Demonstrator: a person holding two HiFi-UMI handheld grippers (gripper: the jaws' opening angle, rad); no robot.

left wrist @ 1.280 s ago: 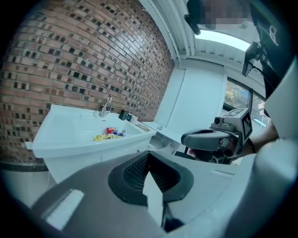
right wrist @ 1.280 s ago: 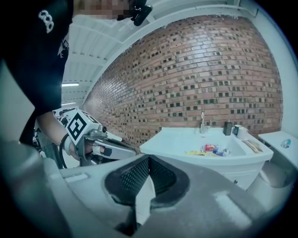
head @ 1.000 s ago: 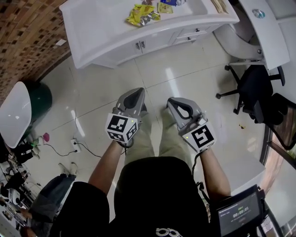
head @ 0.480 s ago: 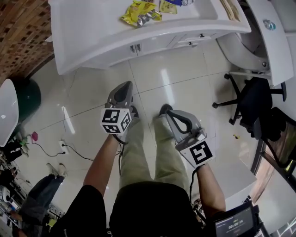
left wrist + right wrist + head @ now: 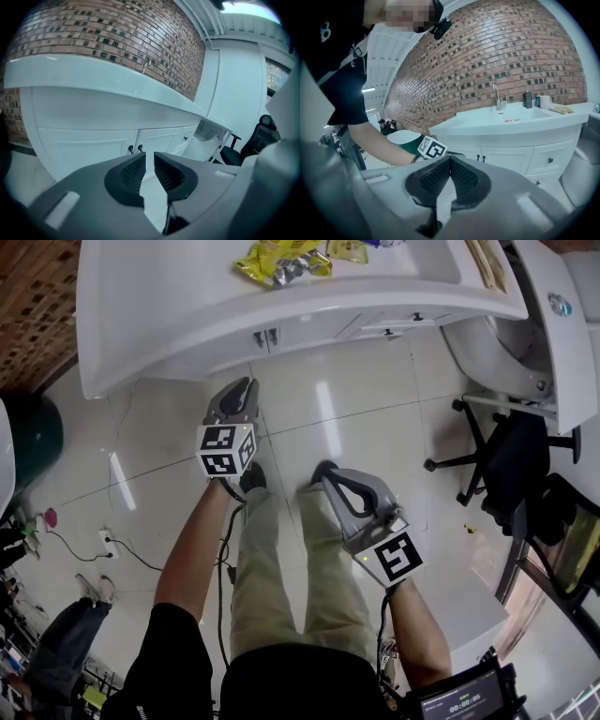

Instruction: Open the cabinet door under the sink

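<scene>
The white sink cabinet (image 5: 187, 334) fills the top of the head view. Its two doors are closed, and their pair of dark handles (image 5: 263, 337) sit side by side at the middle seam. My left gripper (image 5: 246, 387) reaches over the floor, pointing at those handles (image 5: 135, 149) from a short way off. Its jaws have just been opening and stand slightly apart with nothing between them. My right gripper (image 5: 324, 469) hangs back above the person's leg, its pads (image 5: 440, 174) meeting at the tips and holding nothing. The handles (image 5: 480, 158) also show in the right gripper view.
Snack packets (image 5: 281, 263) lie on the counter. Drawers with small knobs (image 5: 412, 320) sit right of the doors, then a toilet (image 5: 497, 343) and a black office chair (image 5: 511, 442). A green bin (image 5: 28, 437) stands at the left. A cable and socket (image 5: 108, 542) lie on the floor.
Both grippers have dropped lower and the cabinet has come nearer. The left gripper has moved forward toward the door handles. The right gripper has slipped back toward the body.
</scene>
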